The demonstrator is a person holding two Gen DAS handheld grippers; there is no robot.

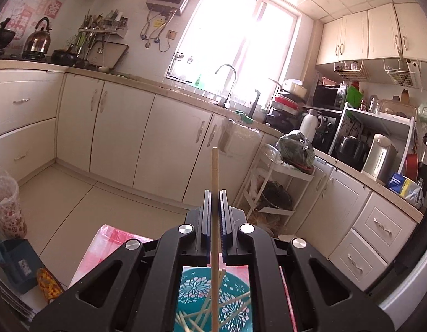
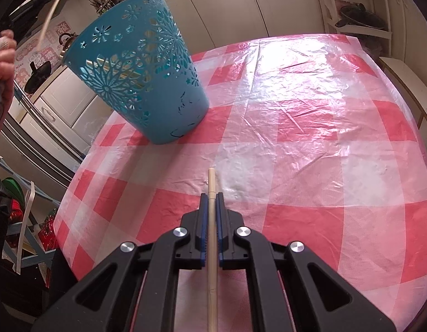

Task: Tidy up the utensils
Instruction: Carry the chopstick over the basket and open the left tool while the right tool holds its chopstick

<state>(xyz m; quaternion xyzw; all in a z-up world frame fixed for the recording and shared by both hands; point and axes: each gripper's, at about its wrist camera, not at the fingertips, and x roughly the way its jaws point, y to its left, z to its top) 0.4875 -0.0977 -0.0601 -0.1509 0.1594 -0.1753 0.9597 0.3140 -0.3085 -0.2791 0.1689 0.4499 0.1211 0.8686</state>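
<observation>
Left claw (image 1: 215, 193) pinches one chopstick (image 1: 214, 171) above the teal basket (image 1: 191, 293); right claw (image 2: 212, 196) pinches another chopstick (image 2: 211, 182) over the surface (image 2: 310, 138).

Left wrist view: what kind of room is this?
A home kitchen, almost certainly. A sink tap stands under the window, a kettle sits on the stove, and cream cabinets run under the counter.
</observation>
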